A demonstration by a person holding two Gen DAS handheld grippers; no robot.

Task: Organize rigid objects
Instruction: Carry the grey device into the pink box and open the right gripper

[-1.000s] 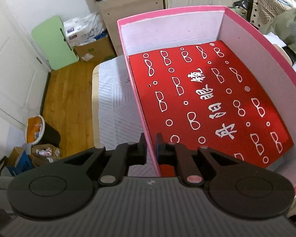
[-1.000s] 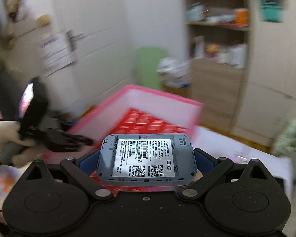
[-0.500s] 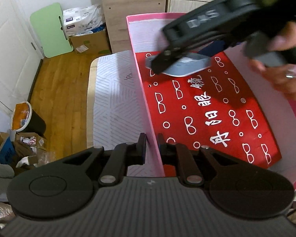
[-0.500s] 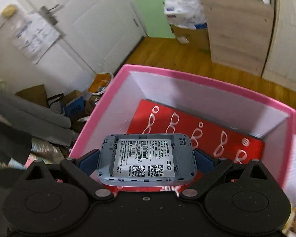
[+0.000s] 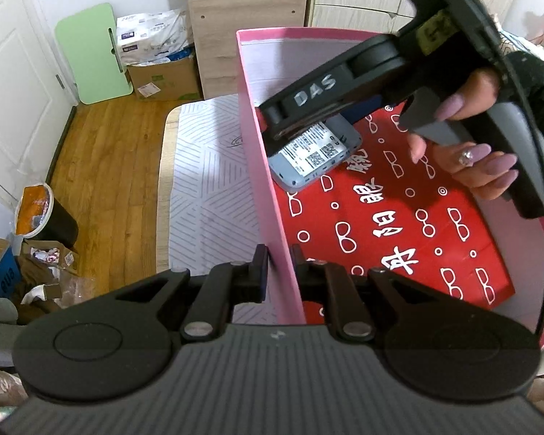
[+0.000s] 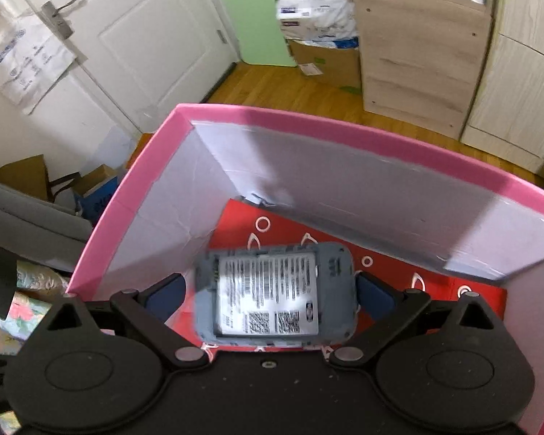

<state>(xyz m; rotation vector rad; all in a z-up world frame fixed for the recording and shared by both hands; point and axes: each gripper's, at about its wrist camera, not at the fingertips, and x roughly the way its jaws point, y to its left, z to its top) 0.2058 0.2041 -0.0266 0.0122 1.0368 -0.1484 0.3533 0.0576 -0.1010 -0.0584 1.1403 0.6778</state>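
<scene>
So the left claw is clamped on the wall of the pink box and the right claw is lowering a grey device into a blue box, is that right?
Not quite. The left claw is clamped on the pink box wall, but the grey device between the right claw pads is going into that same pink box, not a blue one. The right wrist view shows it.

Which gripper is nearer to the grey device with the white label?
Right. The right gripper has the grey device between its fingers, inside the pink box. The left gripper clamps the box's side wall, apart from the device.
</scene>
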